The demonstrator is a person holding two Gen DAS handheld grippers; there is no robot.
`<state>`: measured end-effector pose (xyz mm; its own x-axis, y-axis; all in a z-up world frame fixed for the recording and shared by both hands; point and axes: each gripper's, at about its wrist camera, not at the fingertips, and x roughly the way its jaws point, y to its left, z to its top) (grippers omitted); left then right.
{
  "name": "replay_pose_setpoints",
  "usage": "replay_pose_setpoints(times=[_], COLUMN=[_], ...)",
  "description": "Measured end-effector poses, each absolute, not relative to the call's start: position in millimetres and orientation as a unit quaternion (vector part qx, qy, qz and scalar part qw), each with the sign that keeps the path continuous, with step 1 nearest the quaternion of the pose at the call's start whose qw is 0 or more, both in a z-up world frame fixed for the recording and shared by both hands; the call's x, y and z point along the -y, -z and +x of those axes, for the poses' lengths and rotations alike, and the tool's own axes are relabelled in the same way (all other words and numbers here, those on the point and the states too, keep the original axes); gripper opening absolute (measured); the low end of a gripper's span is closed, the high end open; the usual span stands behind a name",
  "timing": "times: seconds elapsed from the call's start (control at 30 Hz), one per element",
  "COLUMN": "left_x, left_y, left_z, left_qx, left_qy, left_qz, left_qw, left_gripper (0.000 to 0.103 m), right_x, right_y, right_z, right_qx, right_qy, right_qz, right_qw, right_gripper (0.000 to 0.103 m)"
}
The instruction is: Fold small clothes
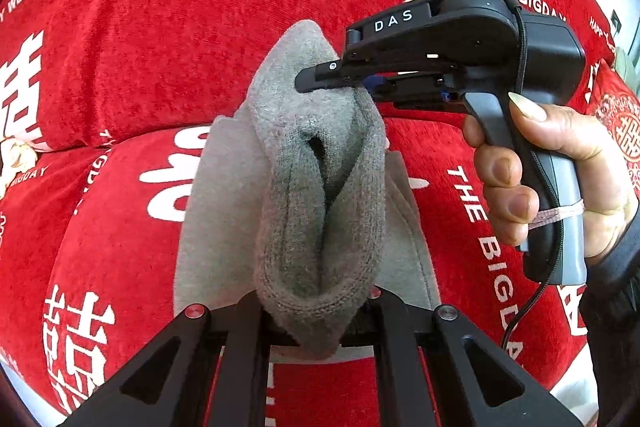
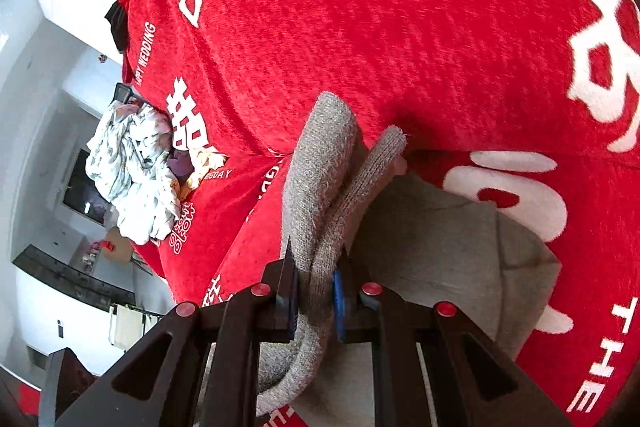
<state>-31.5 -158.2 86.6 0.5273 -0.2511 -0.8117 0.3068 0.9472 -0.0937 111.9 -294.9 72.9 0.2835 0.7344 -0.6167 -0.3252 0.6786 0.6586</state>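
Note:
A grey knitted sock [image 1: 320, 195] is held up between both grippers above the red sofa. My left gripper [image 1: 320, 323] is shut on its near end, the cuff opening facing the camera. My right gripper [image 1: 340, 83] comes in from the right and is shut on the sock's far part. In the right wrist view the sock [image 2: 320, 187] is pinched between the right gripper's [image 2: 314, 301] blue pads, its two layers running up and away. A flat grey garment [image 1: 224, 211] lies on the seat under the sock; it also shows in the right wrist view [image 2: 460, 247].
The sofa has a red cover with white lettering, backrest [image 1: 200, 47] behind and seat cushion [image 1: 112, 247] below. A crumpled white patterned cloth [image 2: 136, 171] lies at the sofa's far end. A room with white furniture shows beyond the sofa edge [image 2: 60, 187].

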Motion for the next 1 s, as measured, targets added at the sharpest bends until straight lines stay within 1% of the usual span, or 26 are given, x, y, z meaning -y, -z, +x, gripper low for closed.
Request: replay_pose_setpoints(times=[0.3, 0.5, 0.77, 1.0], left_x=[183, 189, 192, 207], left_y=[-74, -64, -81, -54], left_z=[-30, -28, -26, -26], left_qx=[-0.463, -0.473, -0.459, -0.479], left_qy=[0.163, 0.168, 0.178, 0.174], left_qz=[0.053, 0.051, 0.053, 0.074], left_qw=[0.87, 0.863, 0.869, 0.857], left_gripper=[0.01, 0.01, 0.01, 0.01], right_x=[320, 328, 340, 350], right_y=[-58, -52, -65, -33], right_z=[109, 106, 105, 106], right_qx=[-0.492, -0.497, -0.477, -0.499], right_qy=[-0.331, -0.326, -0.335, -0.319], right_qz=[0.225, 0.224, 0.23, 0.243], right_qw=[0.773, 0.772, 0.779, 0.768], right_gripper=[0.015, 0.015, 0.014, 0.014])
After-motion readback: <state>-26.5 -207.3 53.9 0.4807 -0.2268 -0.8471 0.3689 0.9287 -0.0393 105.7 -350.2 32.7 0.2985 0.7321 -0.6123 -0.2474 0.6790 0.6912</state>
